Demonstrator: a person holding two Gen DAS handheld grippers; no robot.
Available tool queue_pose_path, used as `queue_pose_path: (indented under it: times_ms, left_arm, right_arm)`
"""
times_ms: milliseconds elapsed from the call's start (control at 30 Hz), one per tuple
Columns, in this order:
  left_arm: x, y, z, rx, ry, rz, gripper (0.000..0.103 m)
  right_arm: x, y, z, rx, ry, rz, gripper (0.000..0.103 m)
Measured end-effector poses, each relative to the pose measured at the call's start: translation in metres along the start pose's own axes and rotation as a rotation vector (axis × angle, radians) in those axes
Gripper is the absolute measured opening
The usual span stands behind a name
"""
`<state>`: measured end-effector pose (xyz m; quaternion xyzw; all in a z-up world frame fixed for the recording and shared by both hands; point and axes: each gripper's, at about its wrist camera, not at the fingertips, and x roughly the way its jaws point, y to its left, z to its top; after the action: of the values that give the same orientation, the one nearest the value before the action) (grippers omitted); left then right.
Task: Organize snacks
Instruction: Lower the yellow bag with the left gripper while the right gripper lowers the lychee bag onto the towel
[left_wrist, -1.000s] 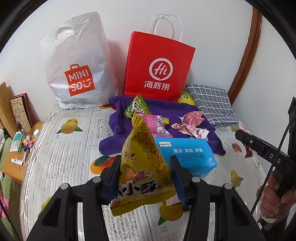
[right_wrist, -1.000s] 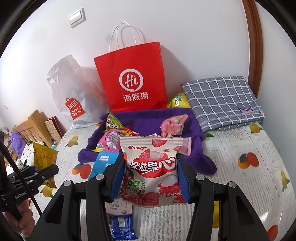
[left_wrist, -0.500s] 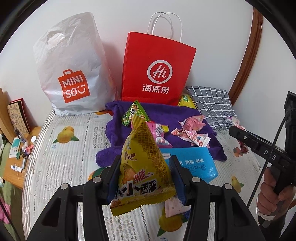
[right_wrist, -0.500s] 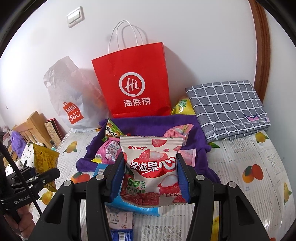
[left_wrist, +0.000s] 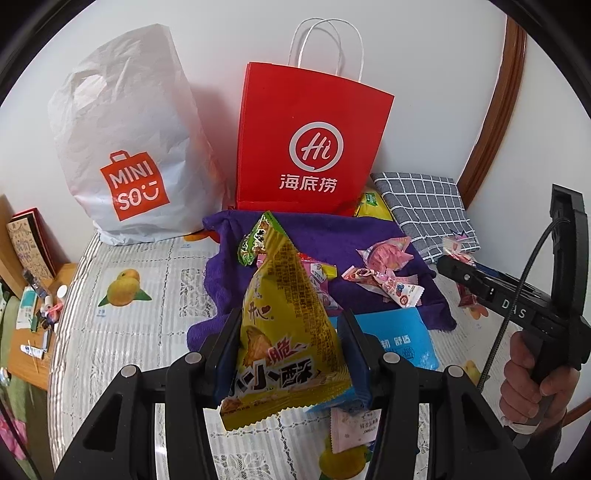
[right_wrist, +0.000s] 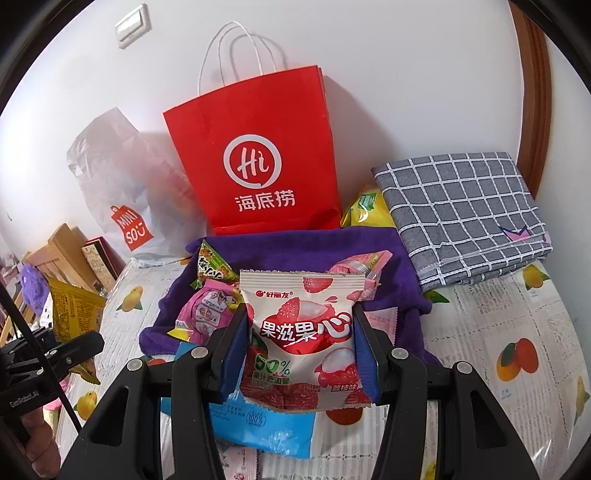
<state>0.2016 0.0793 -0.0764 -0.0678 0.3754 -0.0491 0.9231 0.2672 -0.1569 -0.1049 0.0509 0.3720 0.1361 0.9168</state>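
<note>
Presently both of my grippers are loaded, and the coming move turns on where the bags stand relative to each load.

Left side first. My left gripper (left_wrist: 290, 354) is clamped on a yellow triangular snack packet (left_wrist: 284, 332), which stands upright between the pads, long axis pointing to 12 o'clock, lower seal hanging below the jaws. From this gripper the white shopping bag (left_wrist: 125, 147) stands at about 11 o'clock against the wall, and the red paper bag (left_wrist: 310, 147) at about 12 o'clock, directly behind the purple towel (left_wrist: 332, 229). The left gripper points downward at a moderate slope over the bed (left_wrist: 110, 332).

Middle ground. Loose snacks lie on the towel between me and the red bag: a green packet (left_wrist: 255, 240), pink sweets (left_wrist: 384, 254), and a blue pack (left_wrist: 402, 339) near its front edge.

Right side. My right gripper (right_wrist: 303, 350) is clamped on a white and red lychee sweet bag (right_wrist: 306, 332), held upright, long axis to 12 o'clock. From here the red paper bag (right_wrist: 266, 158) sits at 12 o'clock, slightly left, and the folded grey checked cloth (right_wrist: 461, 214) at 2 o'clock. My right hand (left_wrist: 535, 376) grips the handle at the edge of the left view.

Judgement: the right gripper appears better lined up with the red bag's mouth, the left with the white bag. Neither load has been delivered. The red bag's opening is not visible from either view.
</note>
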Motion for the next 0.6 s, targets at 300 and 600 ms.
queue_pose_path:
  times_ms: [300, 600]
  left_arm:
    - [0.012, 0.001, 0.011, 0.014, 0.012, 0.004, 0.049]
    - [0.017, 0.008, 0.021, 0.017, 0.018, 0.018, 0.048]
  right_arm:
    - [0.018, 0.001, 0.008, -0.022, 0.017, -0.007, 0.052]
    - [0.032, 0.001, 0.013, -0.038, 0.036, 0.002, 0.052]
